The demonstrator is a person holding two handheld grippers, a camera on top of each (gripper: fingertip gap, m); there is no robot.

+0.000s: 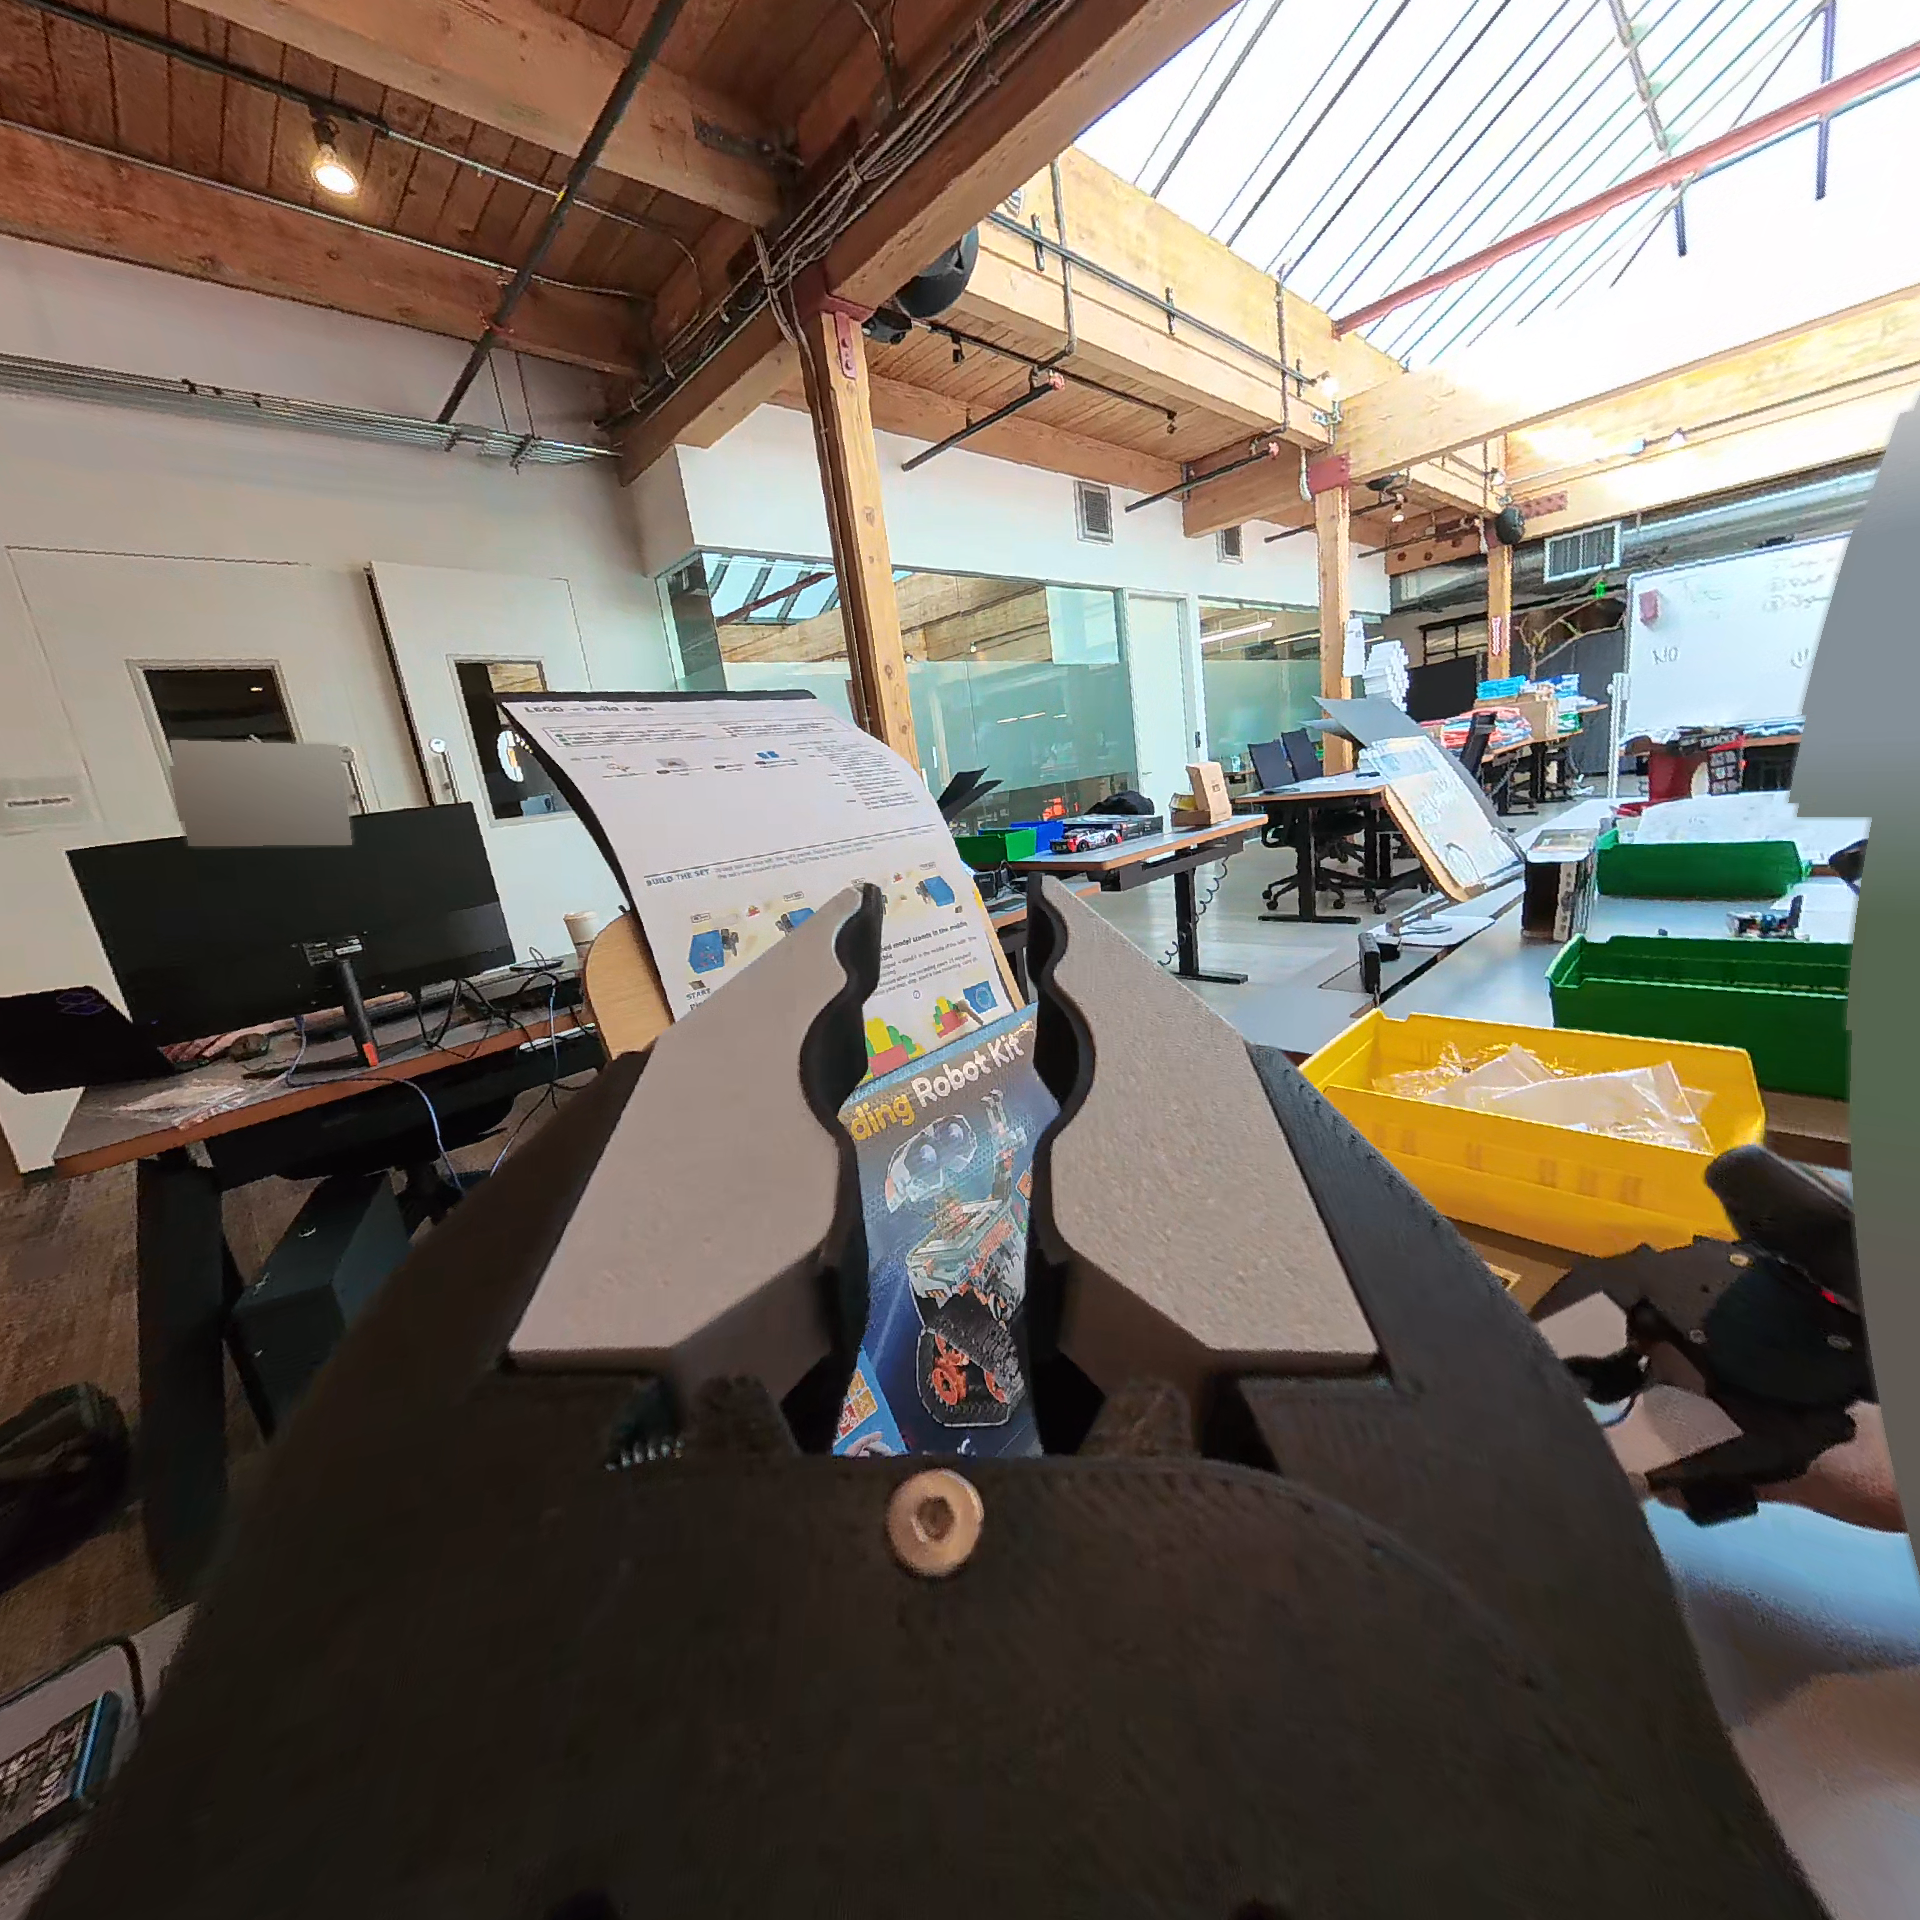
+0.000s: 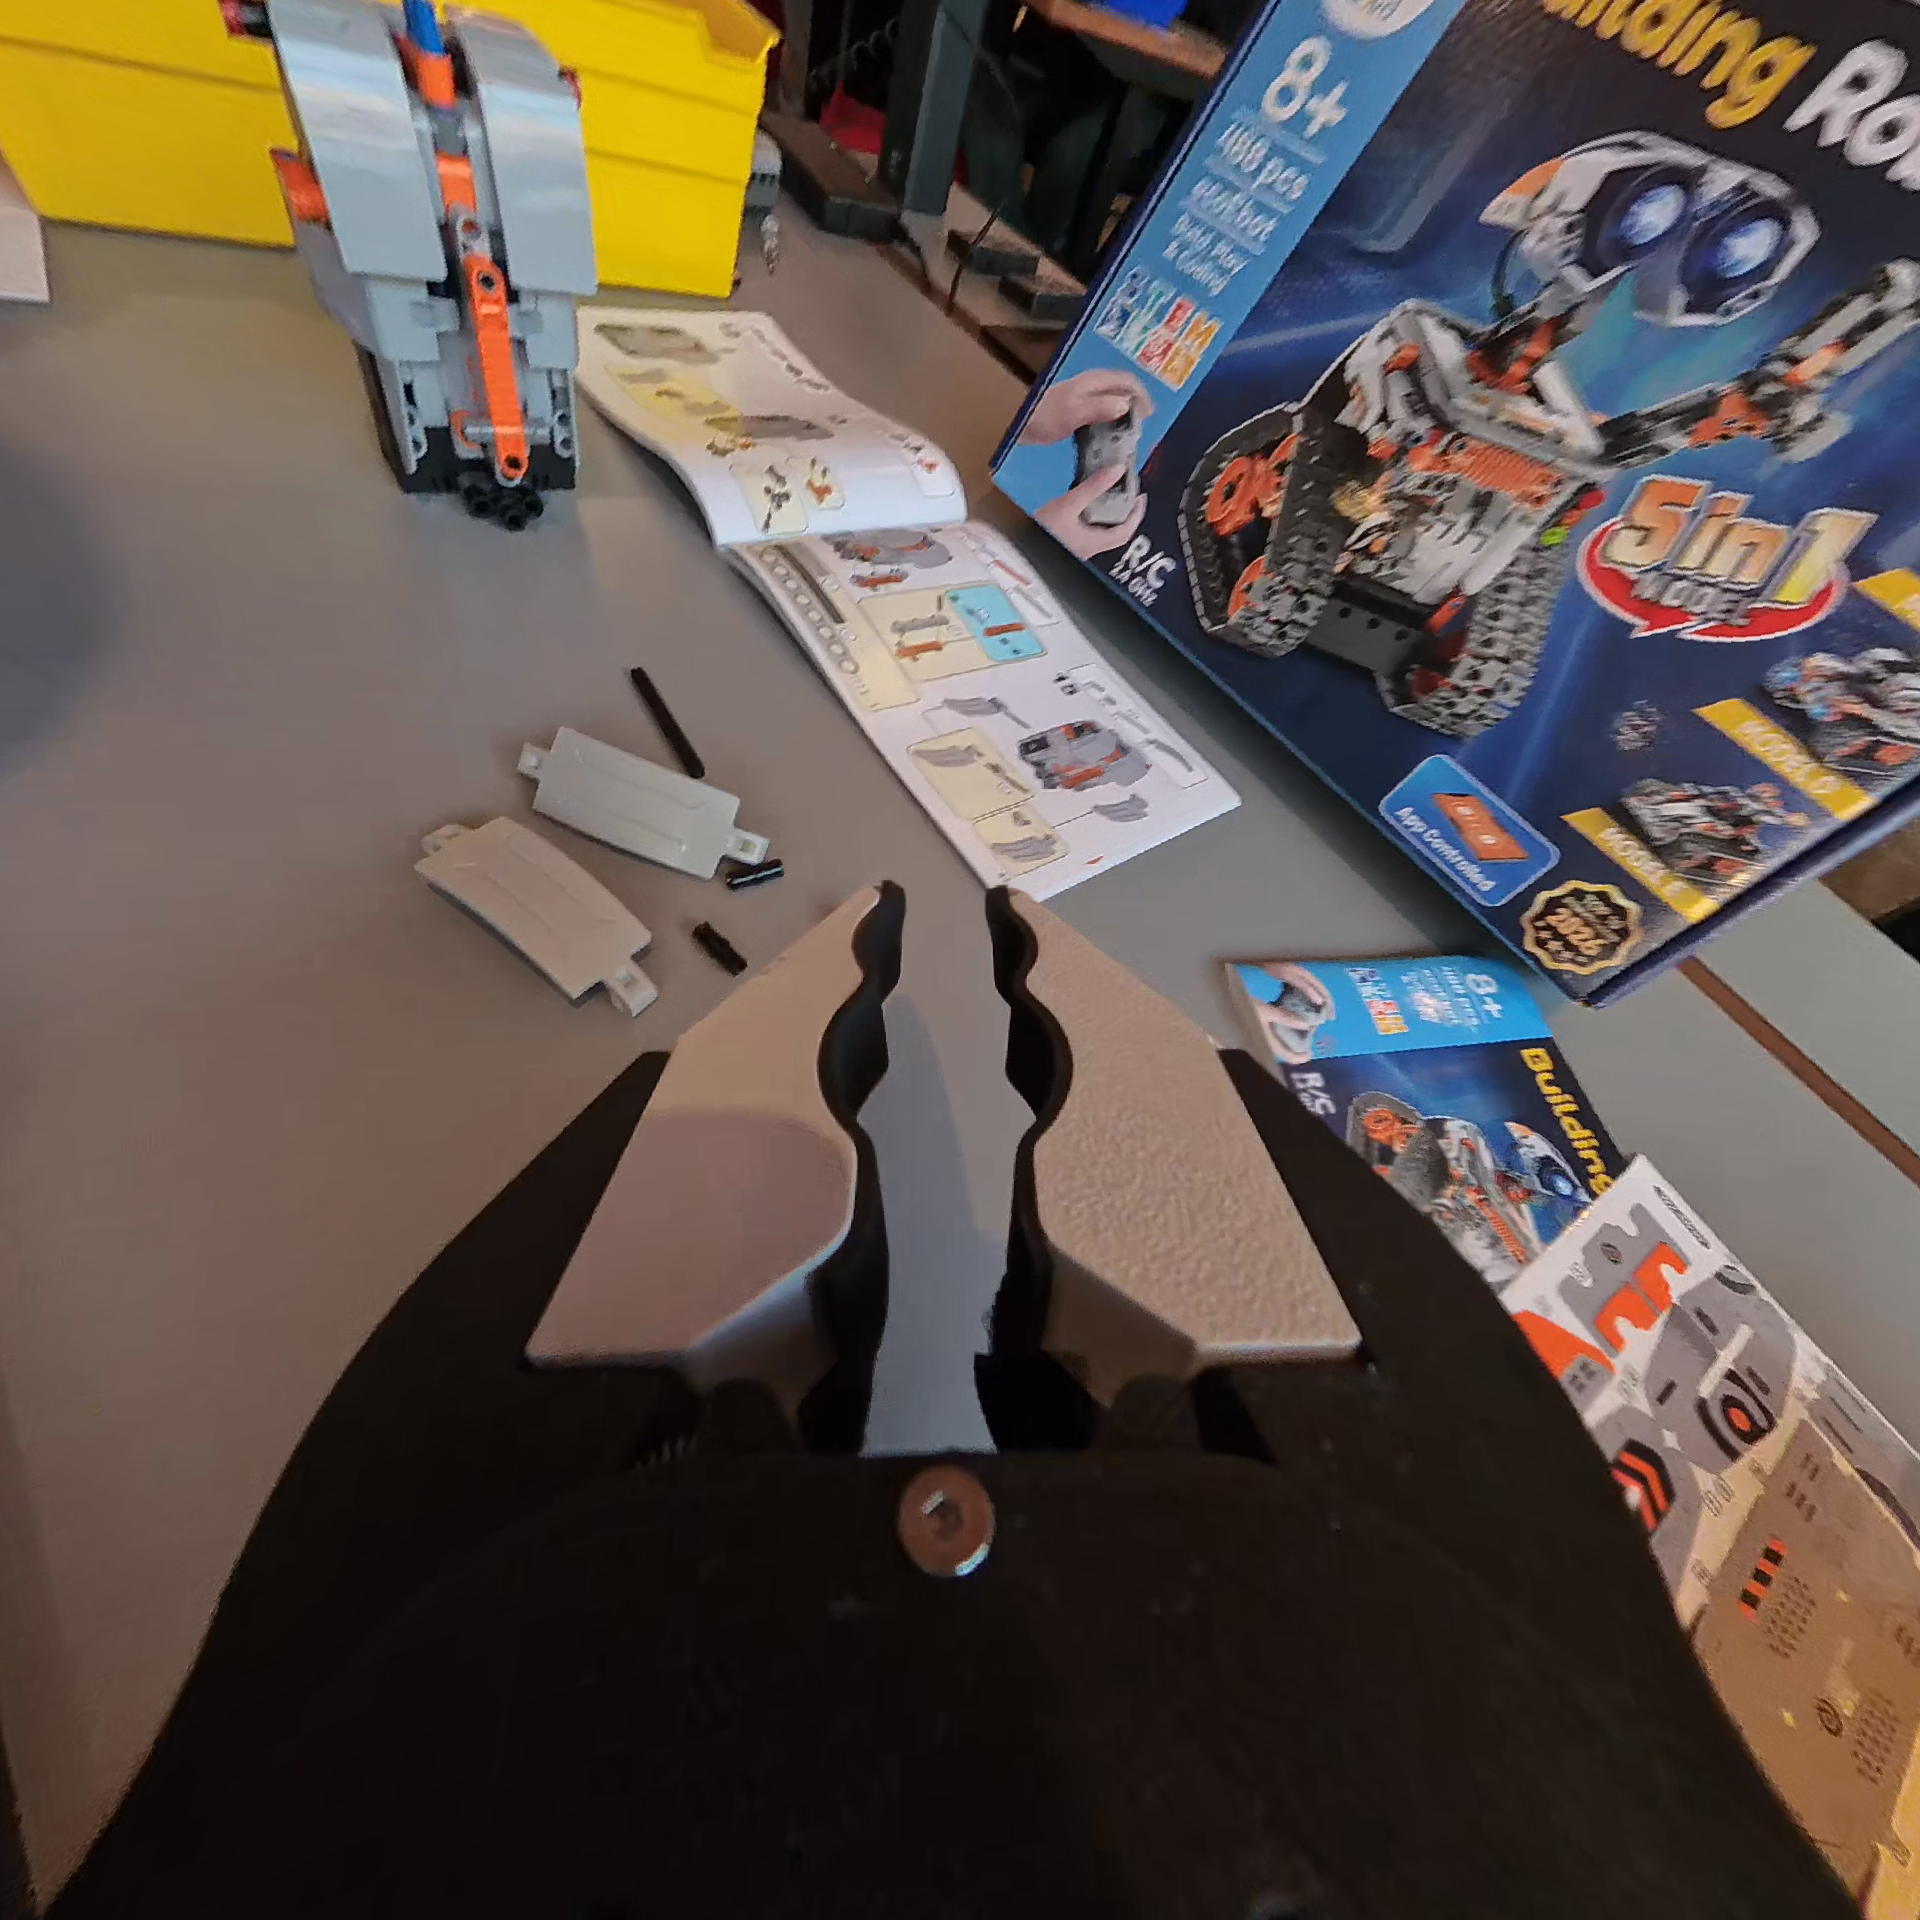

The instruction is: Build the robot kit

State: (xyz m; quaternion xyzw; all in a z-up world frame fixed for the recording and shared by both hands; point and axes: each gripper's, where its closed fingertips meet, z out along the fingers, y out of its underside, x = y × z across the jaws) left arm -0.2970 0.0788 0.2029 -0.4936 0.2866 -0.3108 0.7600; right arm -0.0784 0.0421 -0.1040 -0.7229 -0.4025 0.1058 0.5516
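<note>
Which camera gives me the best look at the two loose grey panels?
The right wrist view: both grey panels lie in full sight on the table, just left of the open right claw. The left wrist view does not show them.

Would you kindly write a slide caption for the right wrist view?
Open right gripper hovers over a grey table near two grey curved panels, an open instruction booklet and a robot kit box.

Blue printed cardboard box [image 2: 1507,468] w/ orange-grey robot pic; grey-orange brick model [image 2: 447,260]; yellow plastic bin [image 1: 1527,1153]; green plastic bins [image 1: 1704,997].
</note>
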